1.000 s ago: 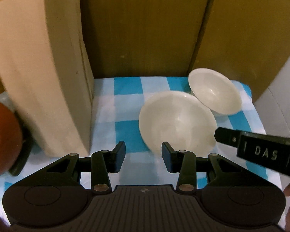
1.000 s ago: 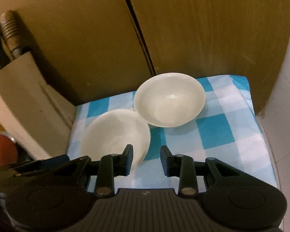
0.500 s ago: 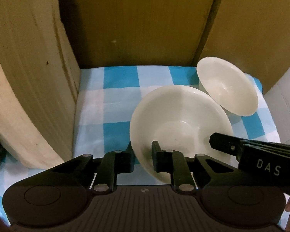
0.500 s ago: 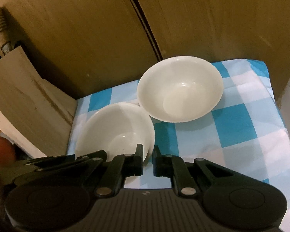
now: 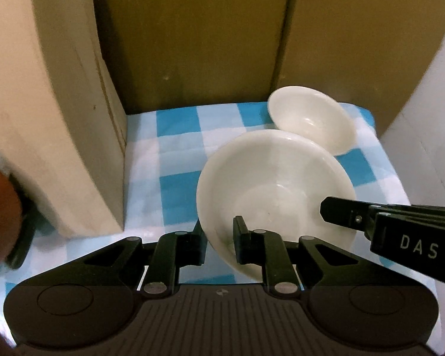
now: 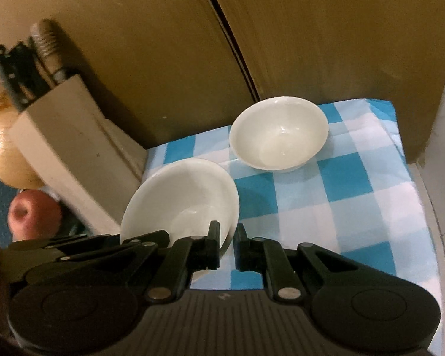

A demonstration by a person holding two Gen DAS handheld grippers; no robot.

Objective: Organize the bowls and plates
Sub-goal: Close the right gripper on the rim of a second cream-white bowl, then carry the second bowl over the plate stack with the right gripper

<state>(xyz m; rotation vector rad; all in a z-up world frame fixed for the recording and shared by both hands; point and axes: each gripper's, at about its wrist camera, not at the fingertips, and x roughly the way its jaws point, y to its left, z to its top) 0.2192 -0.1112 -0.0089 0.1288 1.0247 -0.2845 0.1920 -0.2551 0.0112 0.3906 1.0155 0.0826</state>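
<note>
Both clamped now: the left hand-held gripper (image 5: 218, 244) pinches the near rim of the wide white bowl (image 5: 276, 187), the right hand-held gripper (image 6: 227, 244) its right rim. It's tilted above the checked cloth (image 6: 356, 201); the smaller bowl (image 6: 279, 136) sits beyond.

Blue-and-white checked cloth (image 6: 356, 190) over the counter, wooden knife block (image 6: 74, 154) with dark handles (image 6: 17, 74) at left, red apple (image 6: 32, 216), yellow onion (image 6: 3, 154), brown cardboard backdrop (image 5: 192, 35)

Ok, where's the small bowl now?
The small bowl sits at the back of the checked cloth by the cardboard wall, just behind the plate.
</note>
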